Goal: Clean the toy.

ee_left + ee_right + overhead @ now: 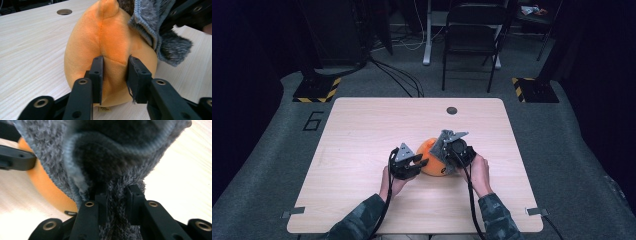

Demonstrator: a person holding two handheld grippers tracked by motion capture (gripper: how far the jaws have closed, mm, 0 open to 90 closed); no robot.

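Orange plush toy (pixel 430 156) lying just below the centre of the table (pixel 362 130). Left gripper (pixel 115 75), at the toy's 9 o'clock, pinches a fold of its orange fabric. Right gripper (pixel 116 202), at the toy's 3 o'clock, is clamped on the grey fuzzy sock (pixel 112 152) draped against the toy.

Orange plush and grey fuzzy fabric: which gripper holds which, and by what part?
Left gripper pinches the orange plush at a fold on its lower side. Right gripper is shut on a bunched part of the grey fuzzy fabric, below its ribbed edge.
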